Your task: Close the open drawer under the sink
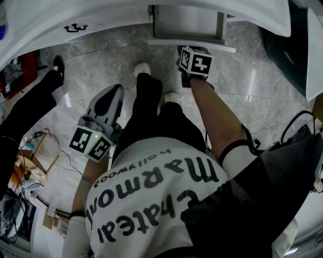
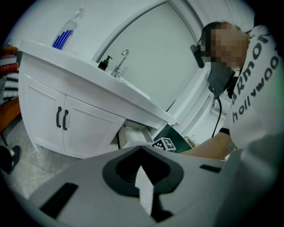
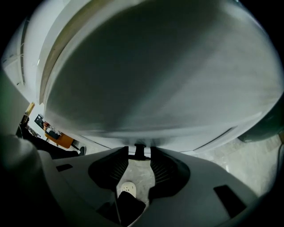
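The open drawer (image 1: 186, 22) juts out from under the white sink counter (image 1: 101, 15), its front panel (image 1: 202, 46) toward me. My right gripper (image 1: 185, 50) is at that panel, its marker cube on top. In the right gripper view the blurred drawer front (image 3: 155, 71) fills the picture, and the right gripper (image 3: 140, 150) has its jaws a narrow way apart, closed on a small dark handle (image 3: 140, 153). My left gripper (image 1: 115, 91) hangs back by my left leg, shut and holding nothing. The left gripper (image 2: 141, 148) looks toward the drawer (image 2: 133, 135).
White cabinet doors with black handles (image 2: 62, 119) stand left of the drawer. A faucet (image 2: 120, 62) and a soap bottle (image 2: 104, 63) sit on the counter. A dark green bin (image 1: 287, 45) is at the right. Another person's leg and black shoe (image 1: 56, 65) are at the left.
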### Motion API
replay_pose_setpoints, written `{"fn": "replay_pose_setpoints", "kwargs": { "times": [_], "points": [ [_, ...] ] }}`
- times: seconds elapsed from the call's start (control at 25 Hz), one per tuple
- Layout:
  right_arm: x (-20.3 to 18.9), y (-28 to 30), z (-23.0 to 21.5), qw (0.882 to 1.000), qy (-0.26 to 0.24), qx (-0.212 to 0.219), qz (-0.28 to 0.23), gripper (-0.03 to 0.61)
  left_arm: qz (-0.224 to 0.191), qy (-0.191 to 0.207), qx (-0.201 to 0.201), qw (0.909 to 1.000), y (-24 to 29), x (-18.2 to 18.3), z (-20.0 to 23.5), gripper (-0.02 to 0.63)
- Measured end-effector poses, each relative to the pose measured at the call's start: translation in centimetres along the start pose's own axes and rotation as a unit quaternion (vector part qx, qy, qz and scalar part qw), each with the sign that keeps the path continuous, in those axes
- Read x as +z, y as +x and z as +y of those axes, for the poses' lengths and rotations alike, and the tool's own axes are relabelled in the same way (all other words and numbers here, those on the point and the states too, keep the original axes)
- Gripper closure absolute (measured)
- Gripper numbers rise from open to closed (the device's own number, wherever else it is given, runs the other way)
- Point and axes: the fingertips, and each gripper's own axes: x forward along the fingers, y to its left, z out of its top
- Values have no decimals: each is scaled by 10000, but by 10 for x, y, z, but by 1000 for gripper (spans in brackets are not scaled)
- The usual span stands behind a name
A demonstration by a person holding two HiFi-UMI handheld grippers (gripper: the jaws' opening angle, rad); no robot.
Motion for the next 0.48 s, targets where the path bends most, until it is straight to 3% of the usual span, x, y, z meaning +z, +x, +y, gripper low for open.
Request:
{"fn": "replay_pose_setpoints", "kwargs": {
  "times": [0.48],
  "points": [
    [7,5,0,9998,80,101,-180,416,40,-14,45,10000,-4,-13,-1,611]
  ]
}}
